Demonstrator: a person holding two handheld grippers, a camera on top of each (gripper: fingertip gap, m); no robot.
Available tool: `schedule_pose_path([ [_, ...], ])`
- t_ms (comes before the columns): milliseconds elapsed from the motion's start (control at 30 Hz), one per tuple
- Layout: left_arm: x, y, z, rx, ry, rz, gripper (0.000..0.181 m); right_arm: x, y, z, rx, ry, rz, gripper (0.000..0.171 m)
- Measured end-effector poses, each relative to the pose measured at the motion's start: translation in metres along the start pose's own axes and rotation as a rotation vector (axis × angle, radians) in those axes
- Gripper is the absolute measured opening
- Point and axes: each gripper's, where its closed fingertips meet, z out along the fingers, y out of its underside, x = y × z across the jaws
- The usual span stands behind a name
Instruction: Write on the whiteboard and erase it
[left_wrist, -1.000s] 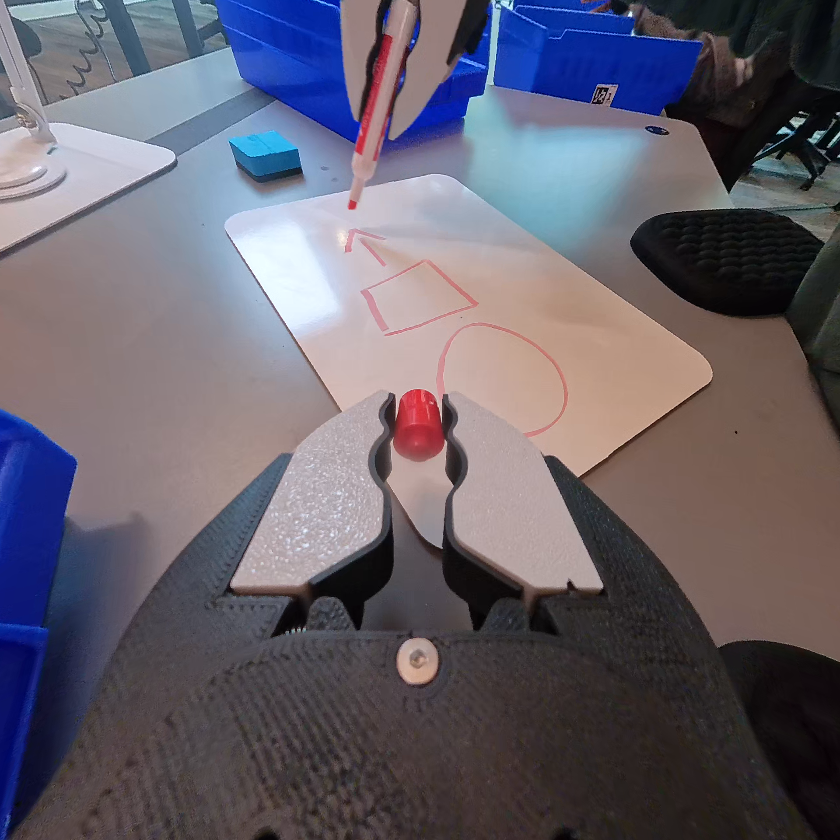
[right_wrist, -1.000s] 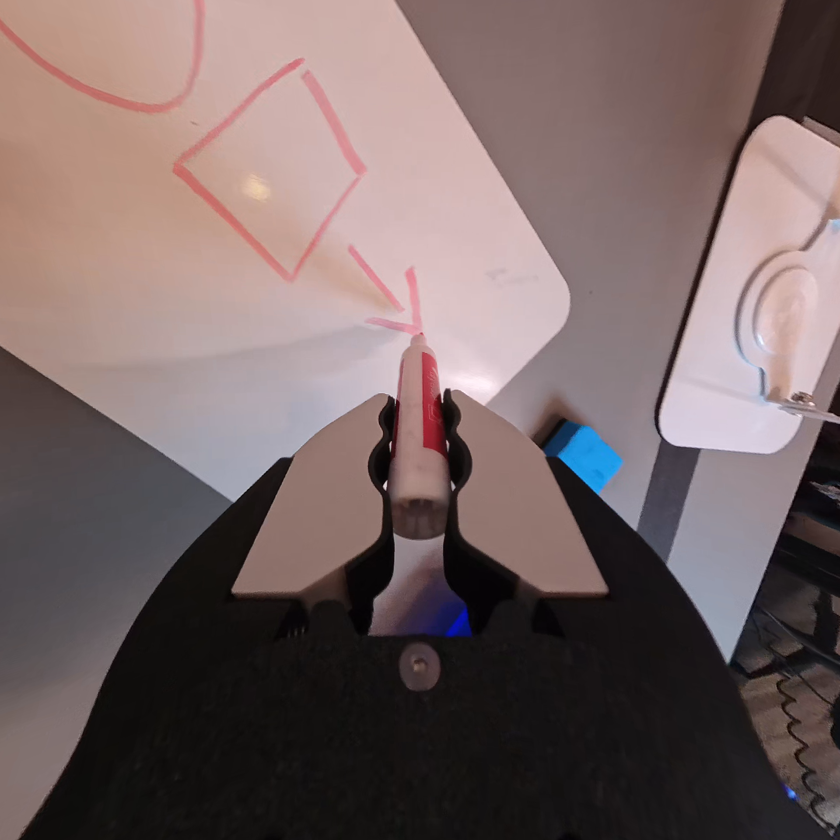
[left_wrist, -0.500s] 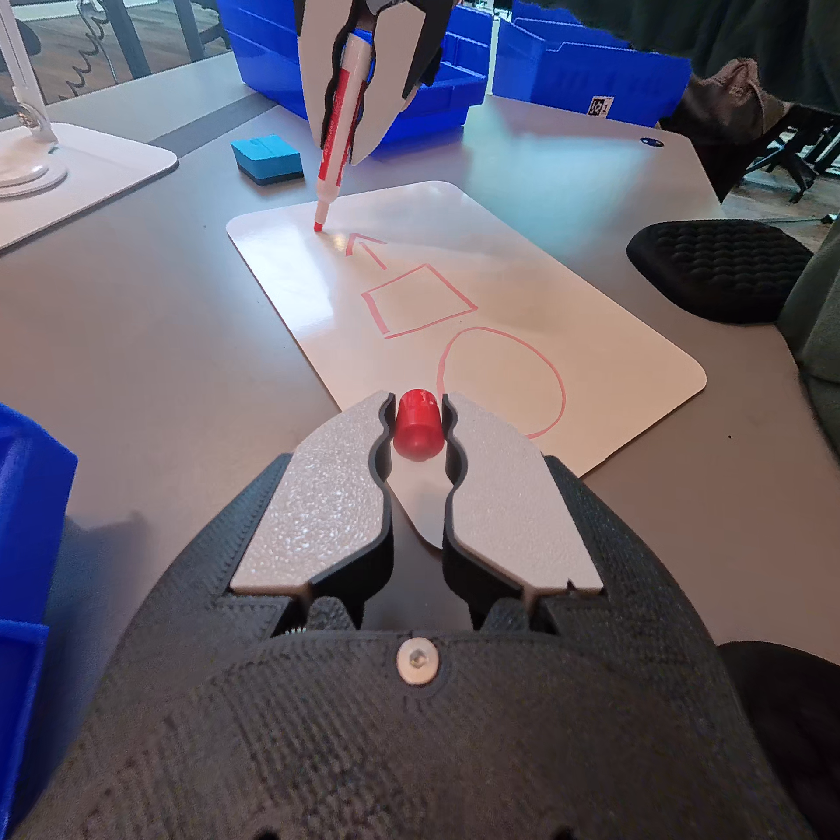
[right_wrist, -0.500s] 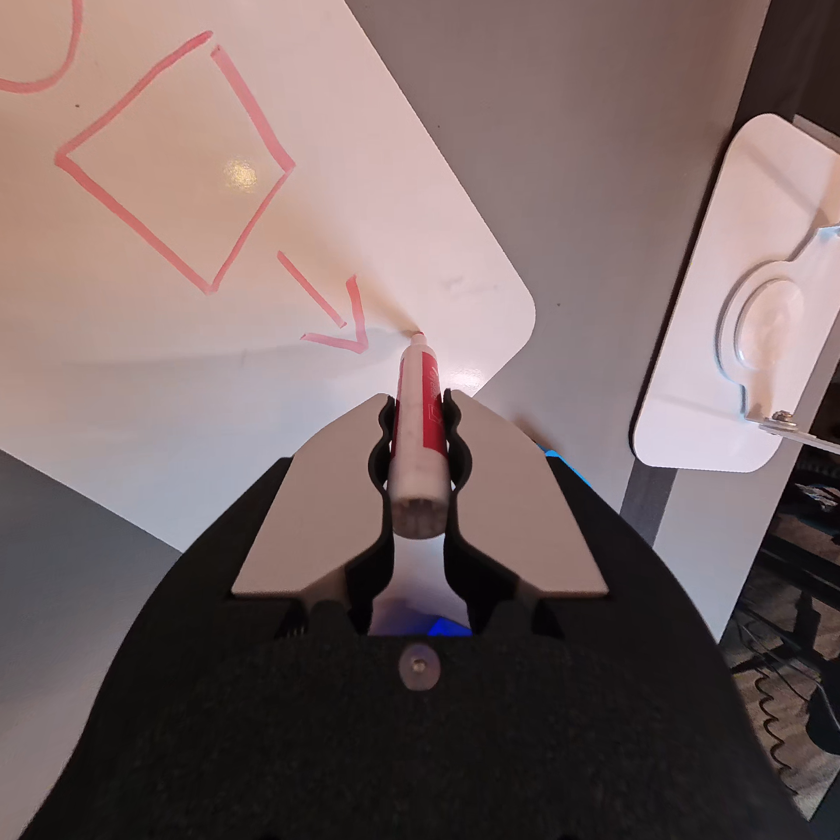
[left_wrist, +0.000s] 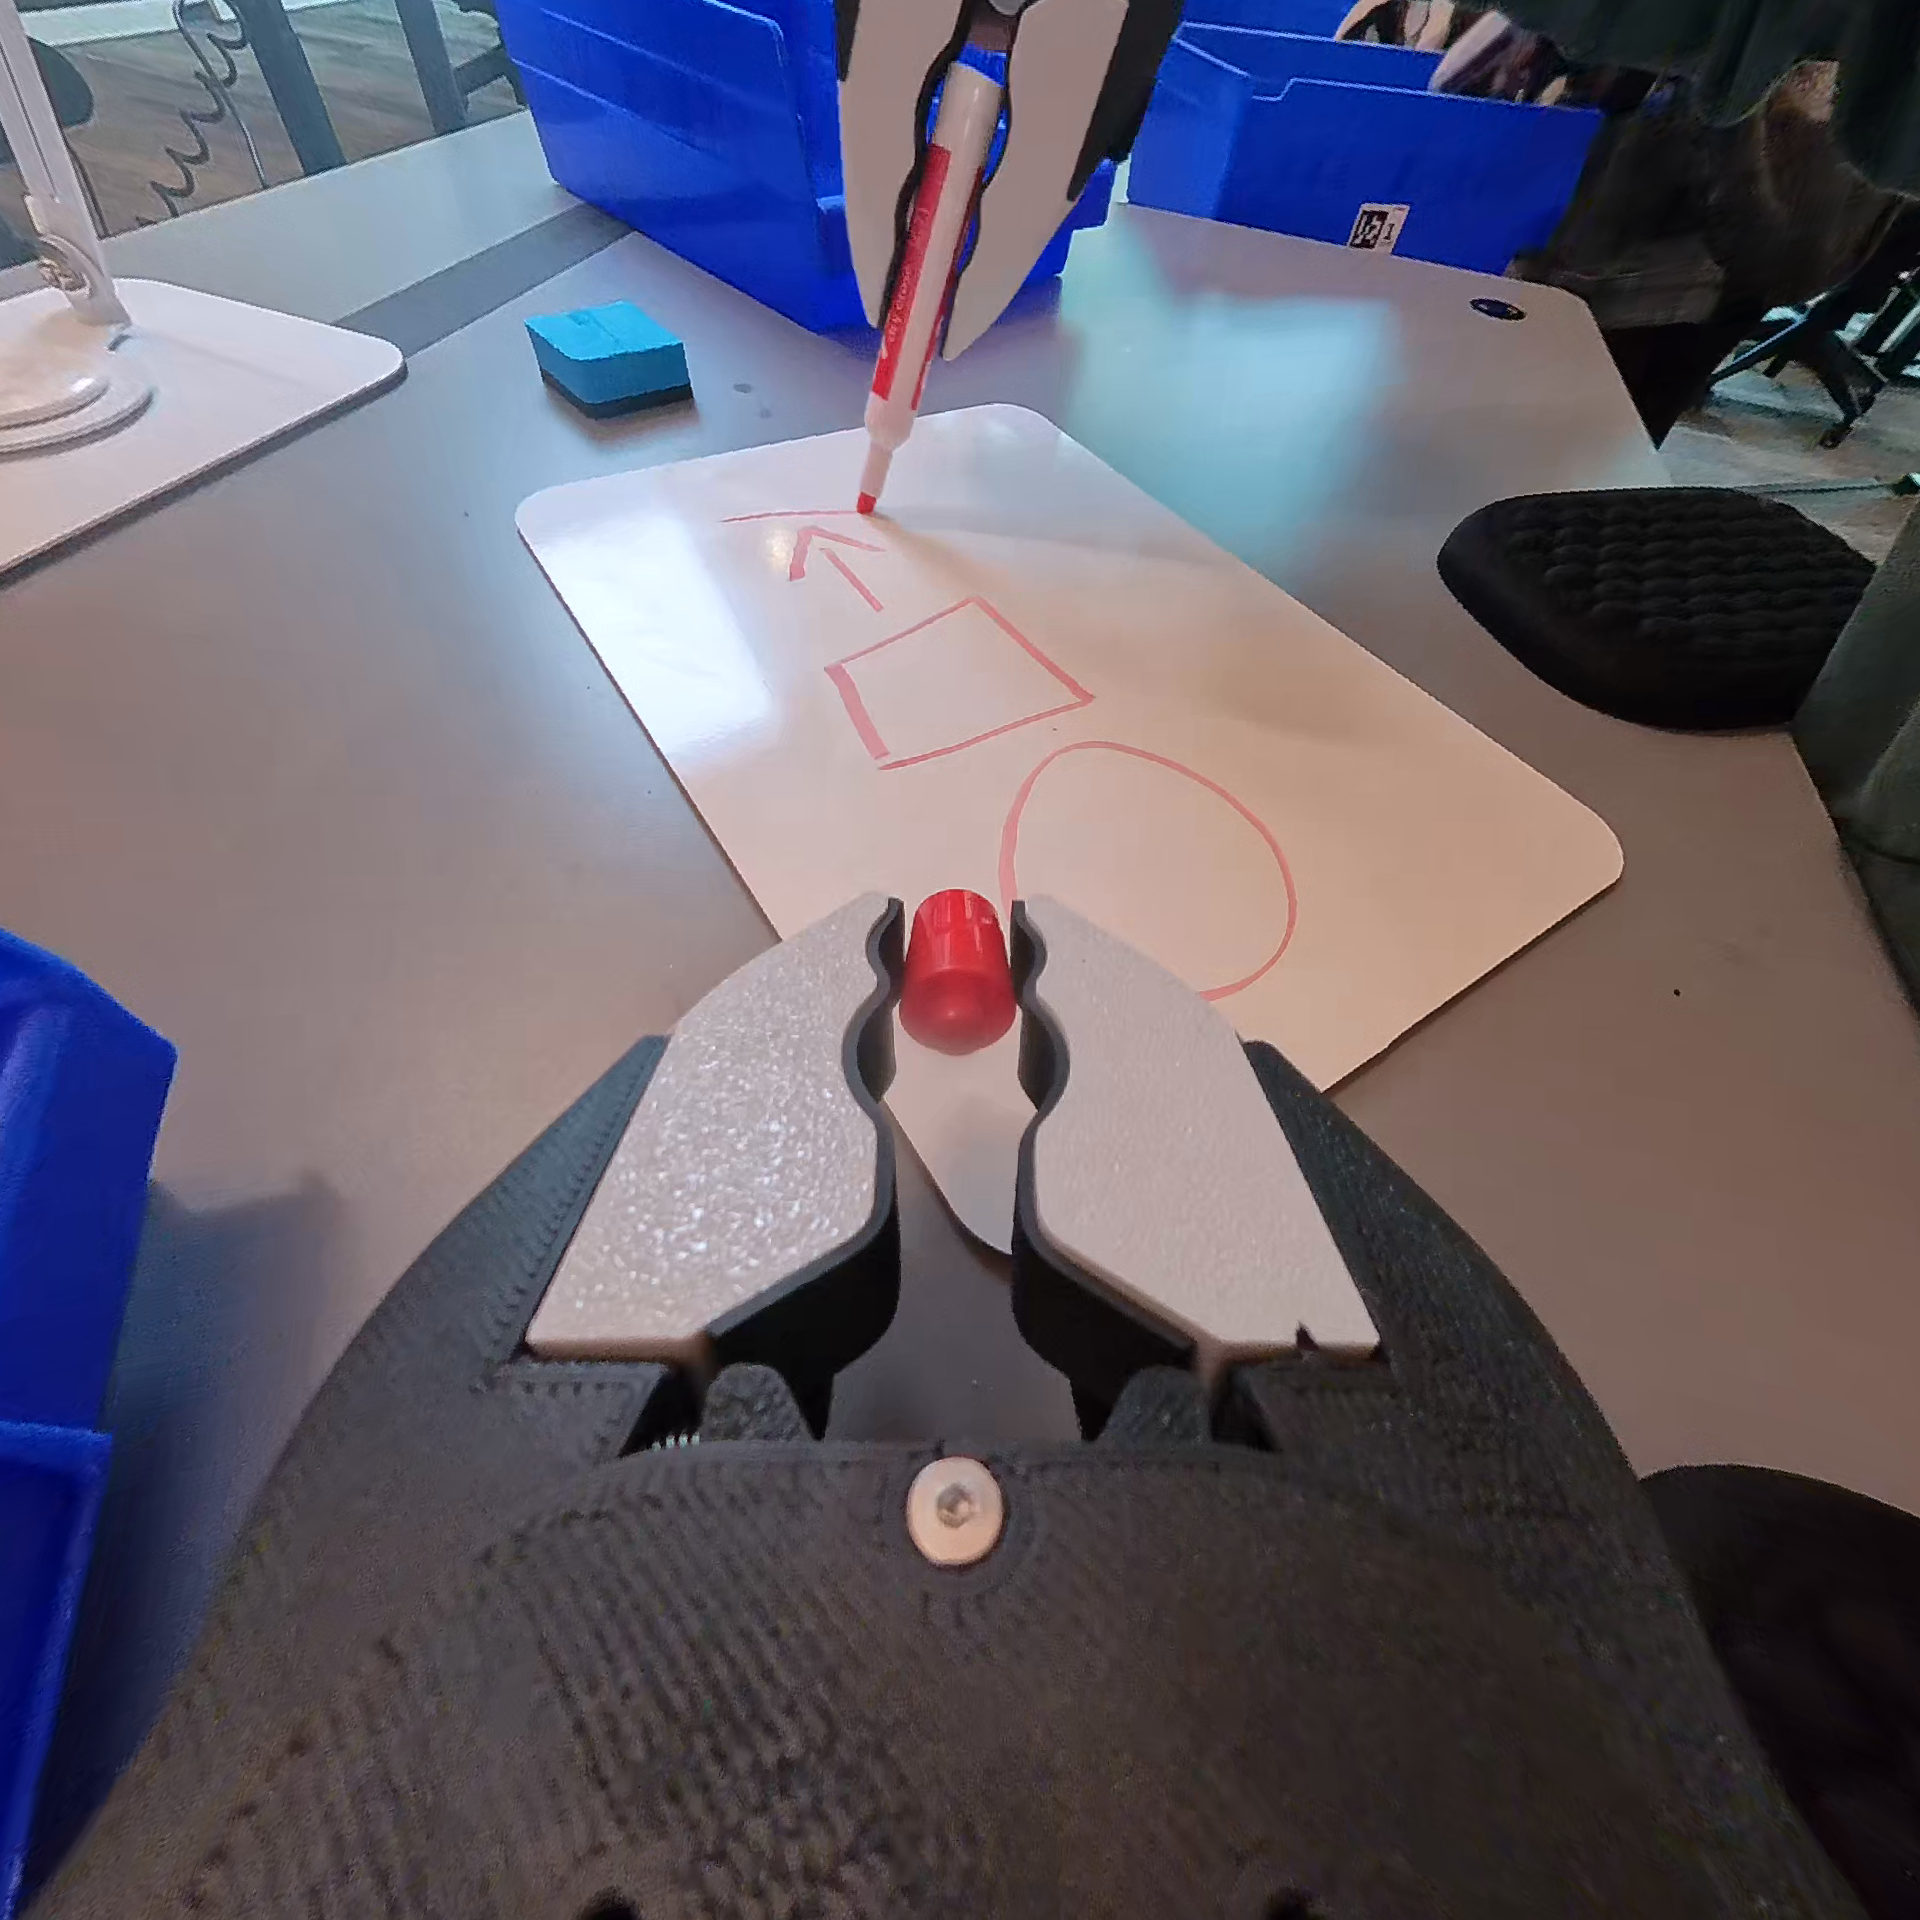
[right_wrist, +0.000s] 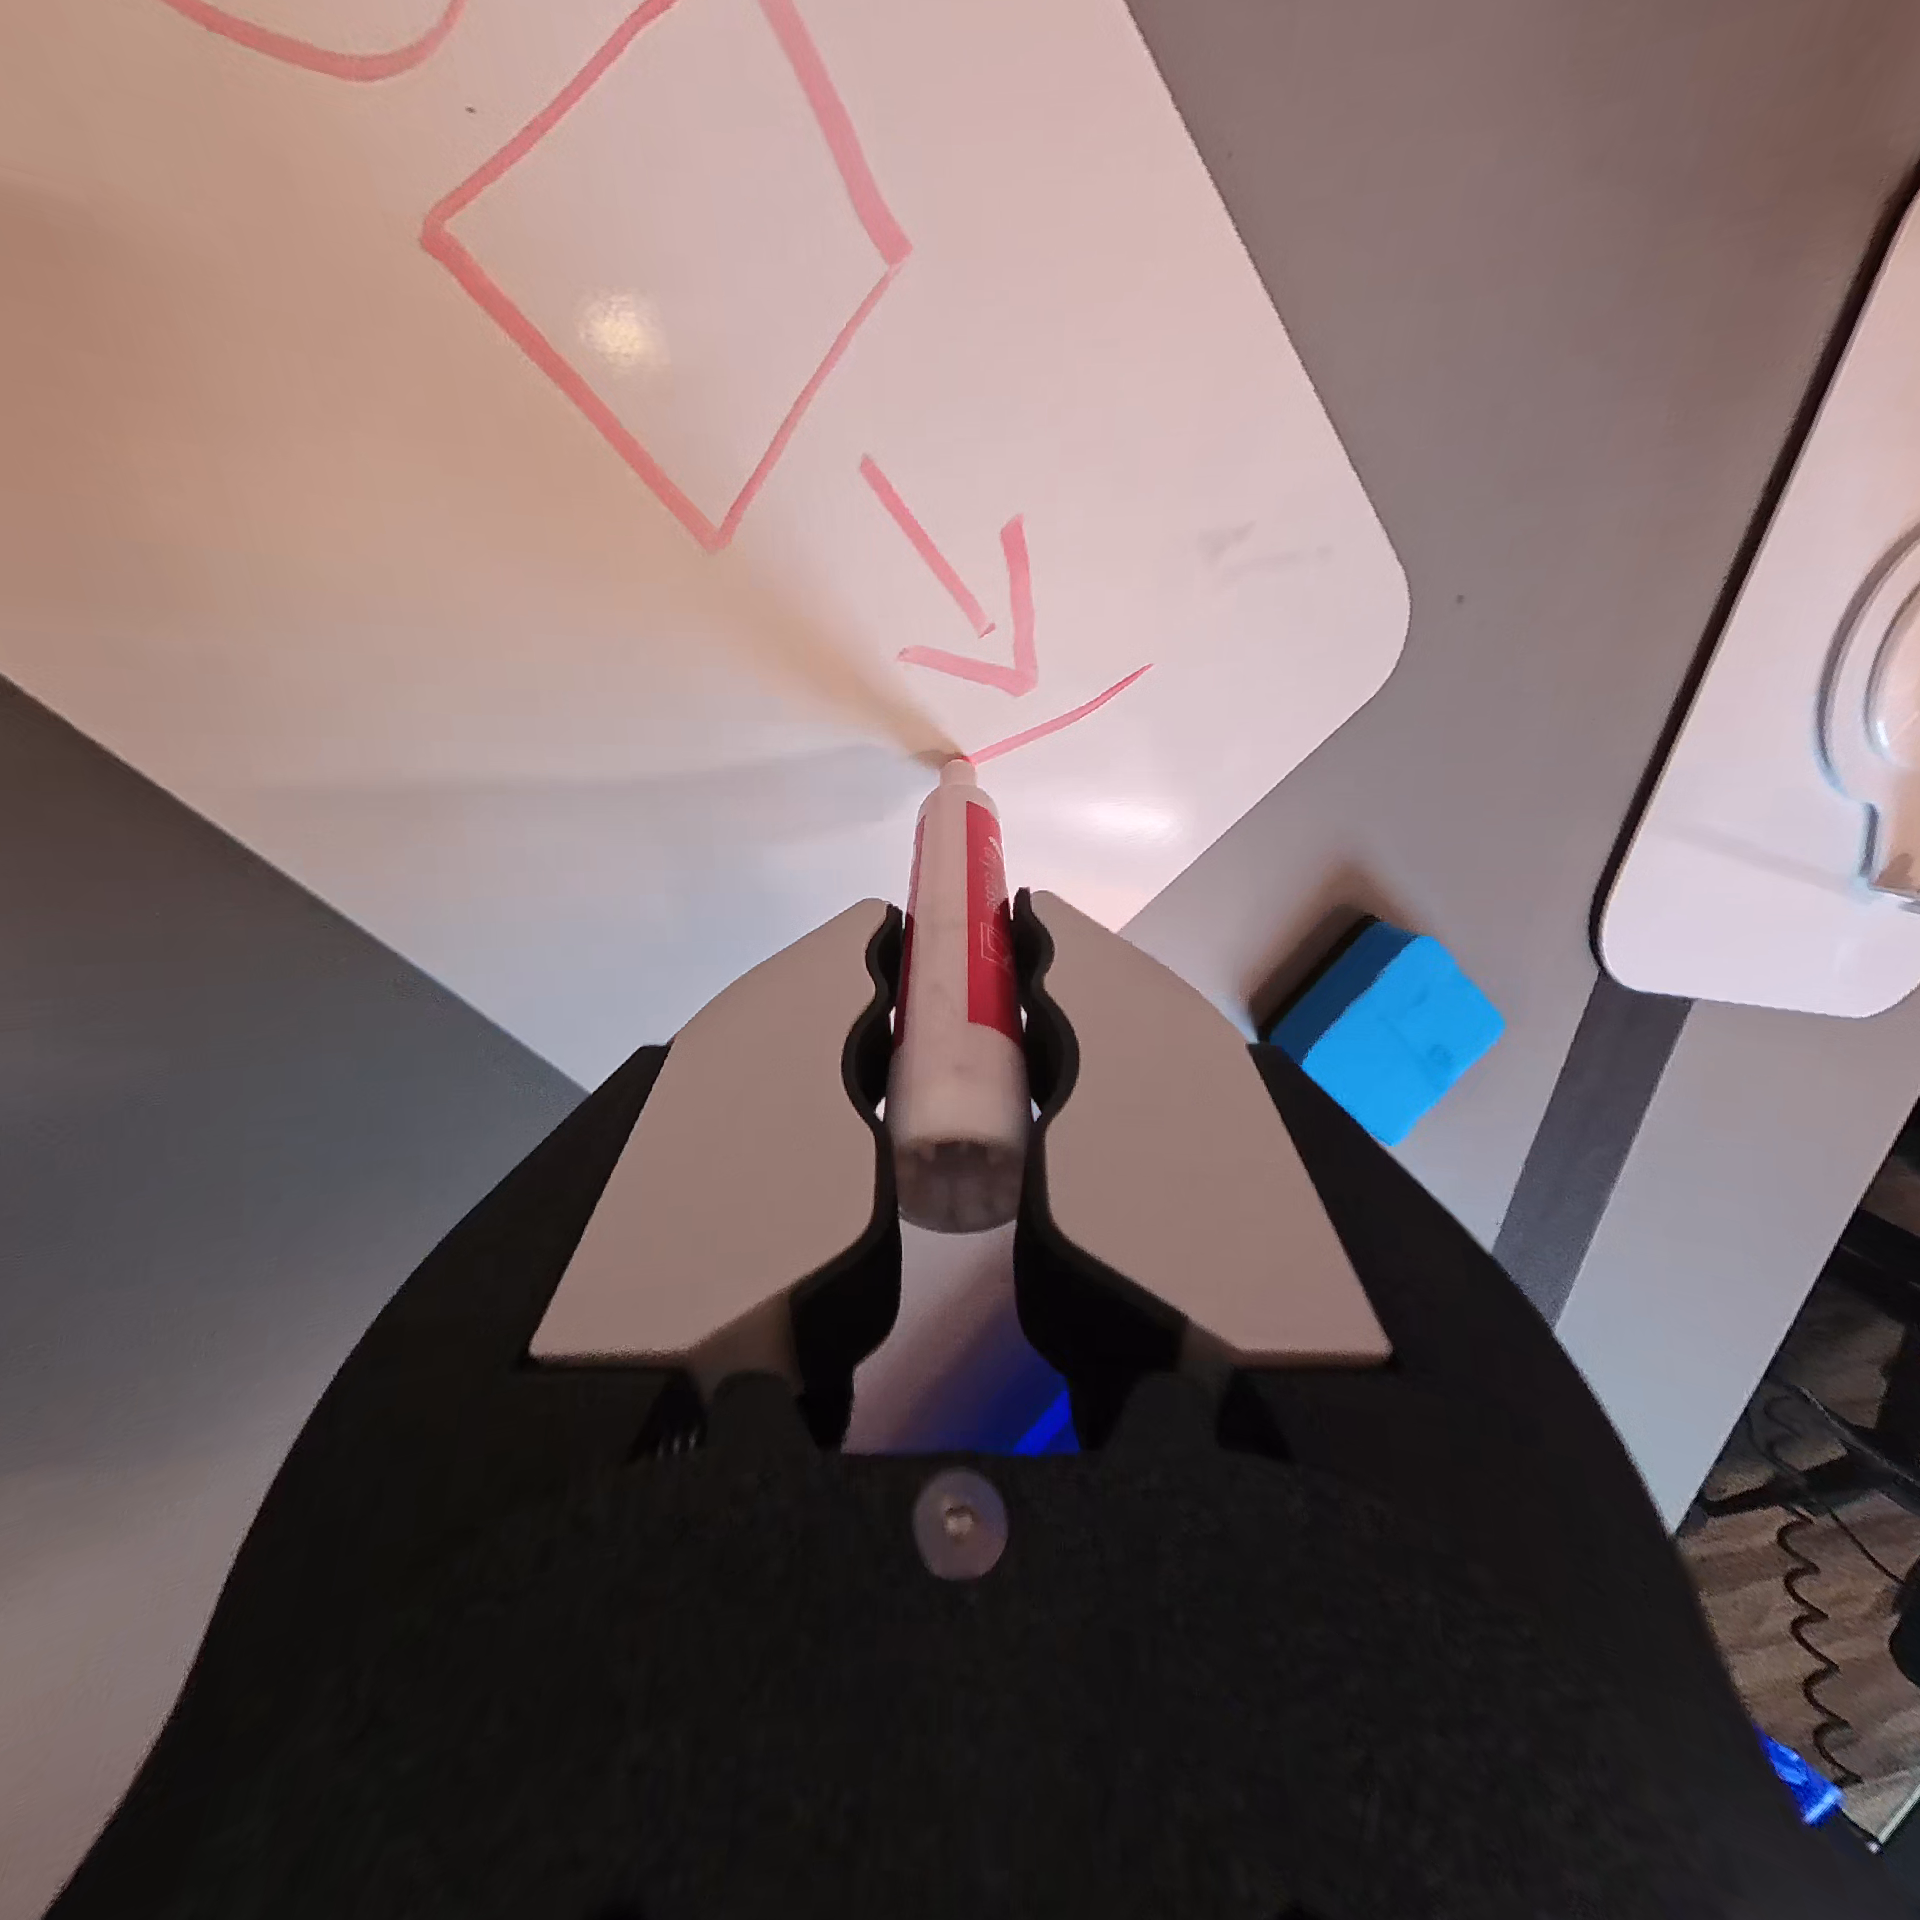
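Note:
A white whiteboard (left_wrist: 1195, 644) (right_wrist: 312, 540) lies flat on the grey table. It bears a red circle, a square, an arrow and a fresh line. My right gripper (right_wrist: 954, 914) (left_wrist: 935, 343) is shut on a red and white marker (right_wrist: 961, 956) (left_wrist: 920, 281), whose tip touches the board at the end of the fresh line beside the arrowhead. My left gripper (left_wrist: 954, 914) is shut on the red marker cap (left_wrist: 954, 971) and hovers over the board's near corner. A blue eraser (left_wrist: 608, 356) (right_wrist: 1387, 1023) lies on the table beyond the board's far corner.
Blue bins (left_wrist: 707, 135) stand at the back, and another blue bin (left_wrist: 52, 1299) is at the near left. A white lamp base (left_wrist: 156, 395) (right_wrist: 1766, 623) sits at the far left. A black padded armrest (left_wrist: 1662, 603) is at the right edge.
The right gripper set the marker tip down left of the arrowhead, then drew a short red line rightward past it. The left gripper with the cap has stayed put.

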Motion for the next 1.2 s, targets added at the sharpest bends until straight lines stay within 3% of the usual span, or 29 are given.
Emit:
schedule_pose_path([
  [233, 0.000, 0.000, 0.000, -0.001, -0.004, 0.002, 0.019, -0.003, 0.001, -0.001, -0.001, 0.005, -0.002, 0.020],
  [767, 0.000, 0.000, 0.001, -0.005, 0.003, 0.005, 0.019, 0.047, -0.020, 0.015, 0.060, 0.057, 0.023, 0.020],
  [1200, 0.000, 0.001, 0.002, -0.011, 0.004, 0.012, 0.019, 0.033, 0.006, 0.008, -0.035, 0.039, 0.018, 0.020],
])
